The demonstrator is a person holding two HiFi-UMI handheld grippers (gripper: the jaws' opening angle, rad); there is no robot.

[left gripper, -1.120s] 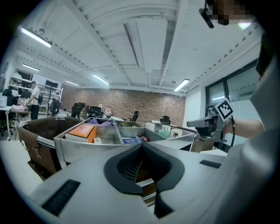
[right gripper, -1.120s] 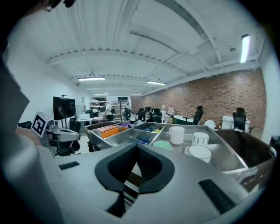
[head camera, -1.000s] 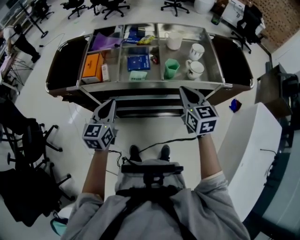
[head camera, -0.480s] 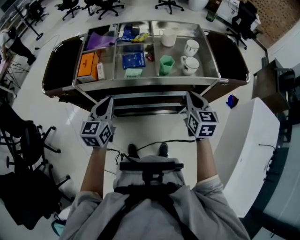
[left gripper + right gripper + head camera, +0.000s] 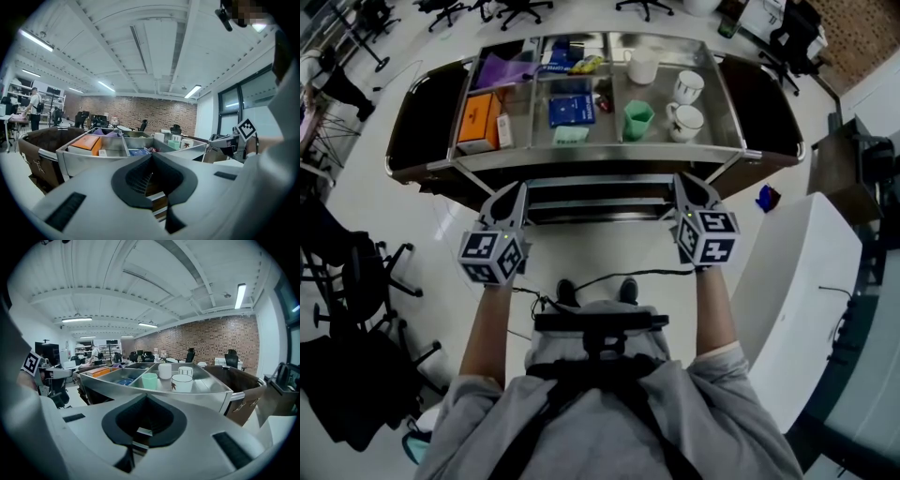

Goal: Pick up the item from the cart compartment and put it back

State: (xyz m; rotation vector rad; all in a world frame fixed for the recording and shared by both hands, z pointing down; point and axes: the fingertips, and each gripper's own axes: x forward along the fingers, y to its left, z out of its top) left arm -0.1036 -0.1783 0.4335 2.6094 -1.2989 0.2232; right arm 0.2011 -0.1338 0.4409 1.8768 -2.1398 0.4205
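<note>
Brick back wall (image 5: 206, 338), strip lights (image 5: 241, 295) overhead, pale glossy floor (image 5: 600, 248), black office chairs (image 5: 352, 272), perhaps a white desk (image 5: 787, 291).

Looks from the head steeply down onto the cart (image 5: 600, 156) standing just ahead. Look from the two gripper views nearly level, low and close before its near rim, one from the left, one from the right. Share the compartments and the green cup (image 5: 637, 120).

Left gripper (image 5: 512, 192): pointing forward, jaws pressing together, gripping nothing.
Right gripper (image 5: 684, 183): pointing forward, jaws pressing together, gripping nothing.
</note>
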